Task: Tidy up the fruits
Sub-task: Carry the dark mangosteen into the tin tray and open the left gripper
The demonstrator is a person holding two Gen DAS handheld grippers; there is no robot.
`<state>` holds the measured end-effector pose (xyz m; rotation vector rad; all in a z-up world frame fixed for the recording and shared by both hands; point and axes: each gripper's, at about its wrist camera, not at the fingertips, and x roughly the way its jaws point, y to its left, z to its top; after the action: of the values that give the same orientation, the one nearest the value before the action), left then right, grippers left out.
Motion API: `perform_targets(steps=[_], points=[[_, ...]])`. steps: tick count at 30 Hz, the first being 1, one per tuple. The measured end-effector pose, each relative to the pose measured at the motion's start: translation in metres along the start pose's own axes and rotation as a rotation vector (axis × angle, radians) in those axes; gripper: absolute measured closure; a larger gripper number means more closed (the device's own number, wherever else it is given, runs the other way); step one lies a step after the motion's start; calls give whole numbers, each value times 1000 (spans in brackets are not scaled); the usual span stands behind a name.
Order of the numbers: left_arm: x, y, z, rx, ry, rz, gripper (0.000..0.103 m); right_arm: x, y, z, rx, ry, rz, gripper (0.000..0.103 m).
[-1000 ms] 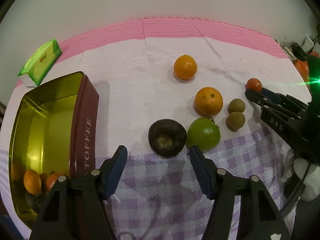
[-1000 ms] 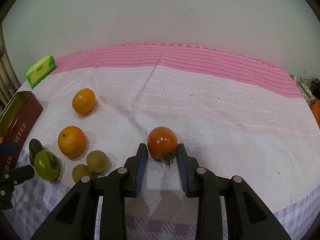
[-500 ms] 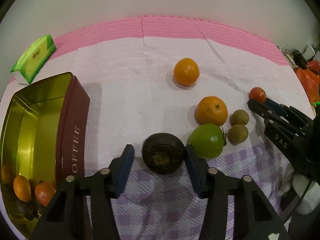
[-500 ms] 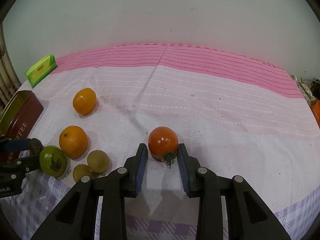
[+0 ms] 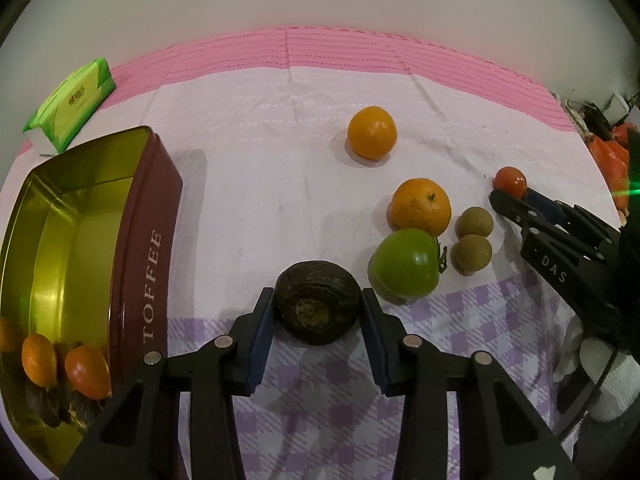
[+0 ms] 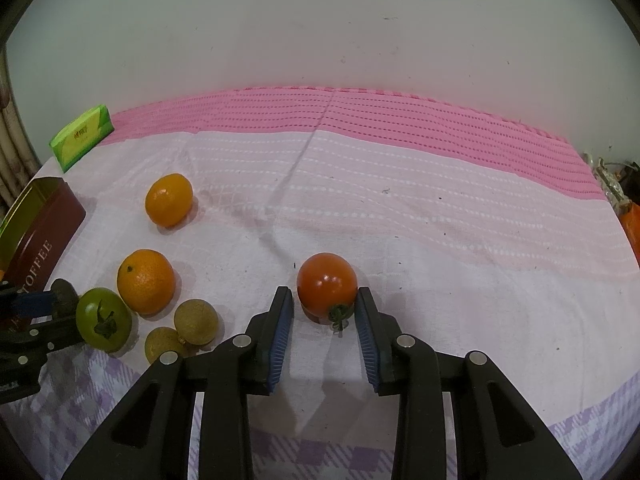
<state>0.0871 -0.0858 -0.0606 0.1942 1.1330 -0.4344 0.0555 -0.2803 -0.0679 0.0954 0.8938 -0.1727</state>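
Left hand-held gripper: jaws have just been closing, now narrow, pads against both sides of dark brown fruit on the tabletop; stem scar faces the camera, long axis runs pad to pad. Right hand-held gripper: narrow around red tomato, pads just beside it, contact unclear; calyx points toward gripper. Green tomato just right of brown fruit. Toffee tin left of brown fruit.

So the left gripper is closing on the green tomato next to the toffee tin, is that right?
Not the green tomato. The left wrist view shows the left gripper closing on the dark brown fruit; the tomato sits just right of it. The toffee tin is alongside.
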Motion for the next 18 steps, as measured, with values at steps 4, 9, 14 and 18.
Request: perform_targets(steps=[4, 9, 14, 18], points=[[-4, 1, -4, -4, 0, 0, 65, 0, 0, 0, -1, 0, 0, 69], [-14, 0, -10, -8, -8, -12, 65, 1, 0, 0, -5, 0, -3, 69], [-28, -1, -15, -11, -26, -29, 65, 1, 1, 0, -5, 0, -3, 69], [-42, 1, -18, -18, -57, -22, 65, 1, 1, -1, -7, 0, -4, 69]])
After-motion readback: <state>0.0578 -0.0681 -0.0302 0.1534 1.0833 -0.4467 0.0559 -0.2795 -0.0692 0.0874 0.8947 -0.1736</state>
